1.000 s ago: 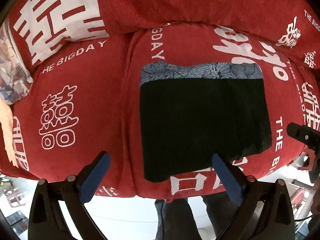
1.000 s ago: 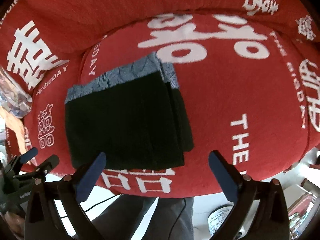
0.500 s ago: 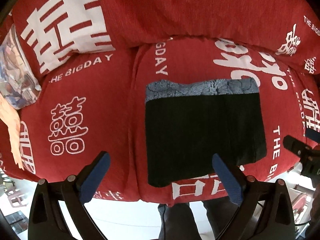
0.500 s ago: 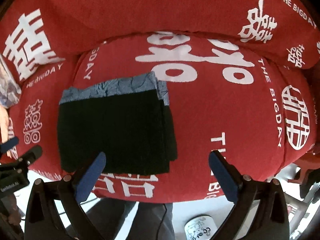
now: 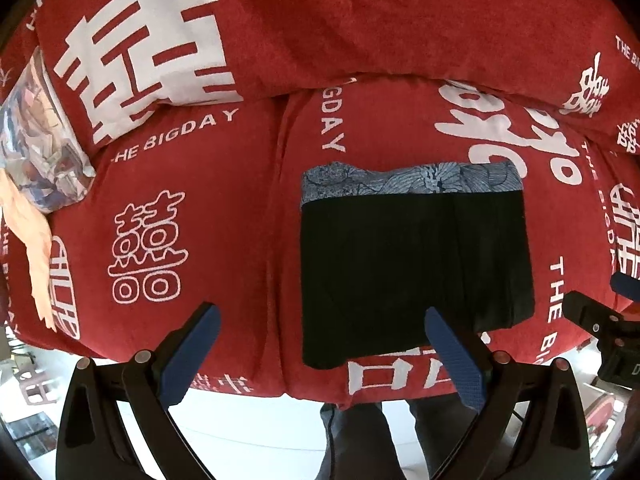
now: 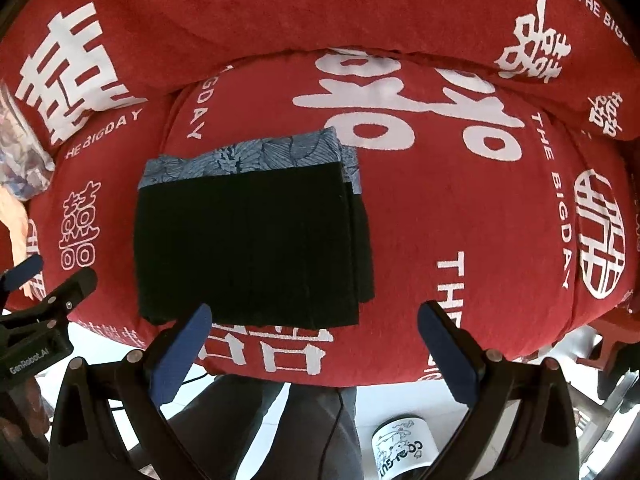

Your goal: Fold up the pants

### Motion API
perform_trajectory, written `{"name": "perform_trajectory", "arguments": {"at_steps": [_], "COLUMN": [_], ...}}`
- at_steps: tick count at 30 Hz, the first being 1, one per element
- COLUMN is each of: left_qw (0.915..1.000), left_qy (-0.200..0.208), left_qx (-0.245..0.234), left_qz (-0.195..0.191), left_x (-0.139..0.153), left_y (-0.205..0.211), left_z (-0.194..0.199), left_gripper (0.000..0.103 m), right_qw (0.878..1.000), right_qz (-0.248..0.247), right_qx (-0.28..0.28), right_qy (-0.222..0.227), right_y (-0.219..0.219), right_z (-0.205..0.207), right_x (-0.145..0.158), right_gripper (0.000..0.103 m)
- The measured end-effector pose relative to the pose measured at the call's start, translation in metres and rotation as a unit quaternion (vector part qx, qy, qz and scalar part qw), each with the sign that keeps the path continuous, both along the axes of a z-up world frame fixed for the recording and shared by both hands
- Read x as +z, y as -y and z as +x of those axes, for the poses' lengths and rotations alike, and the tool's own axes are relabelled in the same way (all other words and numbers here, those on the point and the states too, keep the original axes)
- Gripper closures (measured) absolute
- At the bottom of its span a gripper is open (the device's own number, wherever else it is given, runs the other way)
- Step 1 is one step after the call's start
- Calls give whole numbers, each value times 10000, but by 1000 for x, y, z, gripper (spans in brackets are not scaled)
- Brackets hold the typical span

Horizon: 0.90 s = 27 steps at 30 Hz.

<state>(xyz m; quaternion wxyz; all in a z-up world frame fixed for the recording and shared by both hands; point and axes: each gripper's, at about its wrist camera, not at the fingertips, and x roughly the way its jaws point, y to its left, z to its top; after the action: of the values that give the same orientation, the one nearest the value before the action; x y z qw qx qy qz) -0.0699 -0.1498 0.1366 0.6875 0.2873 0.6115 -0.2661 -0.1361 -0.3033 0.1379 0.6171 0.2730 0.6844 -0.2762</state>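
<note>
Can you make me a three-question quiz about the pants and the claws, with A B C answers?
1. Where do the pants lie?
A. on the red sofa seat
B. on the floor
C. in a basket

2. What colour is the band along the top edge of the pants?
A. yellow
B. patterned blue-grey
C. plain white

3. What is the left claw doing?
A. squeezing the pants
B. holding a cup
C. open, holding nothing

Answers: 1 A, red cushion shows all around them. 2 B, a blue-grey leafy strip tops the black cloth. 3 C, its fingers stand wide apart with nothing between.

black pants [image 5: 416, 264], blue-patterned waistband [image 5: 408, 180]
</note>
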Motion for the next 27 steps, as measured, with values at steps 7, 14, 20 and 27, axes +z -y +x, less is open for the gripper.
{"name": "perform_trajectory", "arguments": {"at_steps": [7, 14, 20, 27], "left_qw": [10000, 10000, 10000, 9999], "left_qy": [-16, 0, 34, 103], "left_qx": [-4, 0, -12, -73], "left_qz": [11, 29, 73, 112], "left_x": [0, 1, 1, 1], "left_y": [0, 0, -1, -2], "left_z": [-3, -3, -5, -6], "left_gripper": [1, 1, 1, 1], "right_qw": [10000, 9999, 9999, 9998], "right_qz": [31, 13, 32, 19], "right_qx": [36, 136, 124, 148], "right_qy": [-59, -67, -109, -109], "right_y": [-1, -5, -6, -6], "right_z": [1, 6, 5, 6], "right_x": [-1, -1, -2, -3], "right_gripper": [0, 1, 0, 0]}}
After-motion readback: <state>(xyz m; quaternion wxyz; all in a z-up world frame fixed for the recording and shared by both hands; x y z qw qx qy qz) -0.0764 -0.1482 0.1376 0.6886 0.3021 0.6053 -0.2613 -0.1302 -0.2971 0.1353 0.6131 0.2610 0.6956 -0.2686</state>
